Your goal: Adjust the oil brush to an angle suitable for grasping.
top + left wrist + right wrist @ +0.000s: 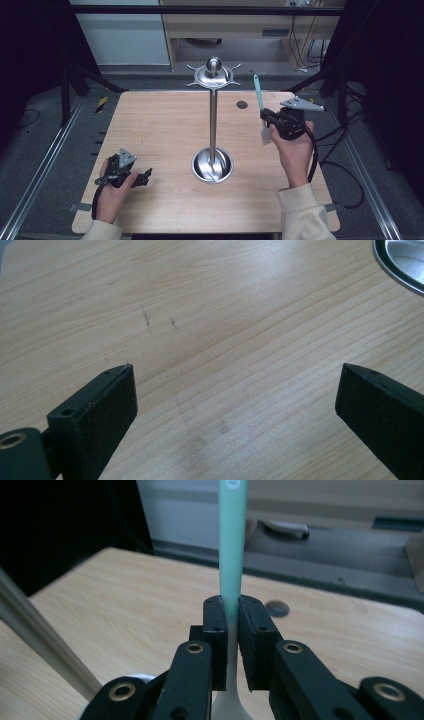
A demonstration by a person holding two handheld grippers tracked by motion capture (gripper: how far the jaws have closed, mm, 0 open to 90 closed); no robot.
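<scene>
A: Right gripper (267, 120)?
B: Clamped on a teal-handled utensil (258, 95), handle upright, pale head below the jaws, raised over the table's (150, 120) right edge.
A: Left gripper (142, 176)?
B: Jaws wide, nothing between them, low near the front-left corner.
A: Surroundings?
B: Steel hook stand (213, 100), round base at the centre.

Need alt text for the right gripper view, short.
The right gripper has its two black jaws shut on the mint-green handle of a utensil, which stands upright. Behind lies the wooden table, with a metal pole slanting across the left edge.
</scene>
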